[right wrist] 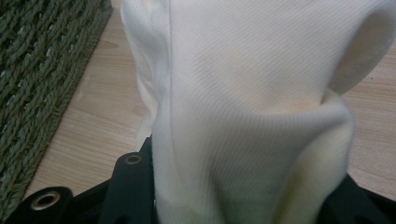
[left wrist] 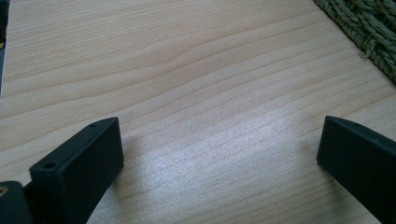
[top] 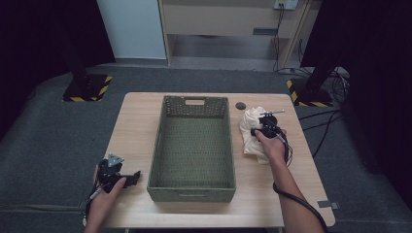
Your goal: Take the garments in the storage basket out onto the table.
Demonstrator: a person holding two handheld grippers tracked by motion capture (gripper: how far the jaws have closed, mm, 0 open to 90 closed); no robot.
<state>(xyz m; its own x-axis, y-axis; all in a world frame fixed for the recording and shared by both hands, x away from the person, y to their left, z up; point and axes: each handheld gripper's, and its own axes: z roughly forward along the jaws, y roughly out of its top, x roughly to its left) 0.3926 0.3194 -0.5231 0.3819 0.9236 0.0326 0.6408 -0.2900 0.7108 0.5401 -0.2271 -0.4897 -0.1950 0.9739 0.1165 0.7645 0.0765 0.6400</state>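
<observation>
A cream cloth [top: 250, 128] lies bunched on the wooden table [top: 136, 126], just right of a green woven basket [top: 154, 145] with nothing in it. My right gripper [top: 262, 130] sits on the cloth. In the right gripper view the cloth [right wrist: 243, 93] rises in a thick fold from between the black jaws of my right gripper [right wrist: 238, 186], which is shut on it, with the basket wall [right wrist: 37, 70] to its left. My left gripper [top: 132, 177] rests at the table's front left, left of the basket. Its jaws stand wide open over bare wood [left wrist: 219, 144], nothing between them.
A small dark round disc [top: 240, 105] lies on the table near the basket's far right corner. The basket's woven edge [left wrist: 369, 28] shows beside the left gripper. Two black stands with striped bases [top: 87, 87] [top: 311, 92] and cables [top: 335, 116] are on the floor beyond.
</observation>
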